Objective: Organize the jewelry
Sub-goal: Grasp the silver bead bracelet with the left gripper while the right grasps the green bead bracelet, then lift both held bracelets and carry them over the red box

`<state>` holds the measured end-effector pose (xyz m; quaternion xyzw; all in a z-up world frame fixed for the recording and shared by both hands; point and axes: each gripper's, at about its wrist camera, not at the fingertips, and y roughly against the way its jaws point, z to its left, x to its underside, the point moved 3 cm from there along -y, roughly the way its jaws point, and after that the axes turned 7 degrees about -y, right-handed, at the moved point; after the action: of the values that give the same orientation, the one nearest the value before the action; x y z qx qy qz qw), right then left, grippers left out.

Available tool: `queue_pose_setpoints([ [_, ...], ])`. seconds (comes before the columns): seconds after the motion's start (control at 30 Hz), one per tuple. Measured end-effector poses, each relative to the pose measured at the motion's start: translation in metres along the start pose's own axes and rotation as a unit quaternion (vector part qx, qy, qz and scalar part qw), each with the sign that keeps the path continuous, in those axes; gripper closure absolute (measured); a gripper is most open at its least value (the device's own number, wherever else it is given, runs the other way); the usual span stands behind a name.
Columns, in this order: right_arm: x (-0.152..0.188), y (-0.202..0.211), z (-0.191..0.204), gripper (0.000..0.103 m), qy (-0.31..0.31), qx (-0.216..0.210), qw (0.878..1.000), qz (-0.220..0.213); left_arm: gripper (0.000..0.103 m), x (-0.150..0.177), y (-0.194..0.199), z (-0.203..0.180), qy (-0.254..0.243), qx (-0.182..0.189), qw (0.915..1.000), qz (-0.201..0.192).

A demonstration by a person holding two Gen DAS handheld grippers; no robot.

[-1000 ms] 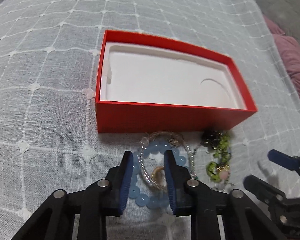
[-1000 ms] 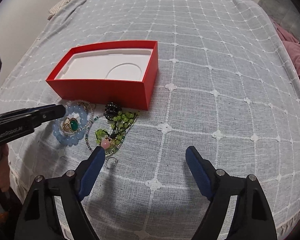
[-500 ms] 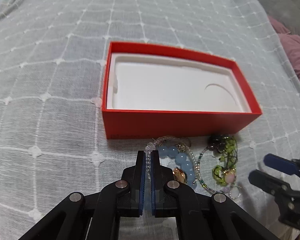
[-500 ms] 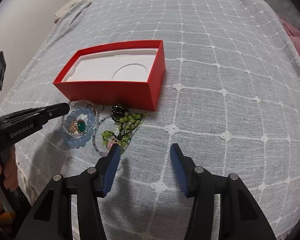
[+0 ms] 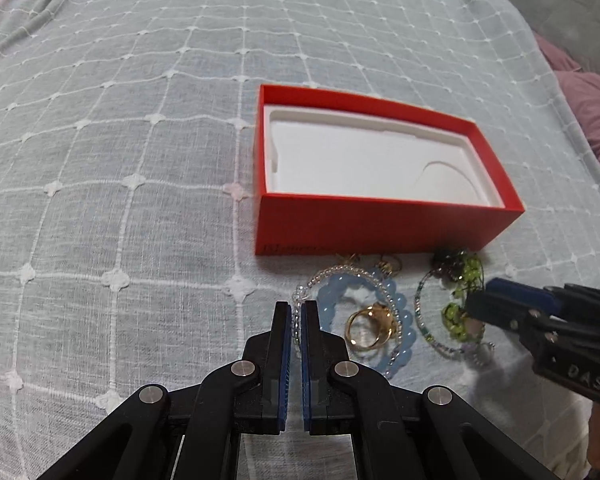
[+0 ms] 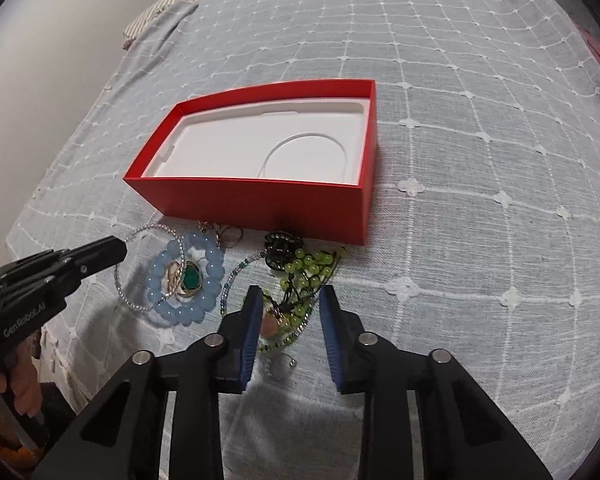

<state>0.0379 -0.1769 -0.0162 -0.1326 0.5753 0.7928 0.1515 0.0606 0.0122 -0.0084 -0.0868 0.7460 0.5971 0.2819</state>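
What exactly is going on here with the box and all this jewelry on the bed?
A person is sorting jewelry with a handheld gripper in each hand. The left gripper has shut on the clear bead strand beside the blue bead bracelet. The right gripper is closing around the green bead piece, with its pink bead between the pads. The red box sits open just behind, its white tray holding nothing yet. A gold ring with a green stone lies inside the blue bracelet.

red box (image 6: 260,196) with a white insert at centre frame, on a pale grey bedspread (image 6: 460,140) gridded in white stitching. lower left, a light blue bead bracelet (image 6: 188,280) rings a green-stoned gold ring (image 6: 190,280); lime green beads (image 6: 308,268) beside it.
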Motion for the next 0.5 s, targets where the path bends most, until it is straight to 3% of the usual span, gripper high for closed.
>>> queue_pose_setpoints([
  [0.23,-0.004,-0.007,0.0,0.099,-0.006,0.009,1.0,-0.007,0.103,0.003,-0.001,0.003,0.006,0.004,1.0,0.006],
  [0.5,-0.007,0.018,0.003,0.102,-0.001,0.002,0.999,-0.037,0.103,0.0,0.019,-0.001,0.009,0.018,0.9996,-0.02],
])
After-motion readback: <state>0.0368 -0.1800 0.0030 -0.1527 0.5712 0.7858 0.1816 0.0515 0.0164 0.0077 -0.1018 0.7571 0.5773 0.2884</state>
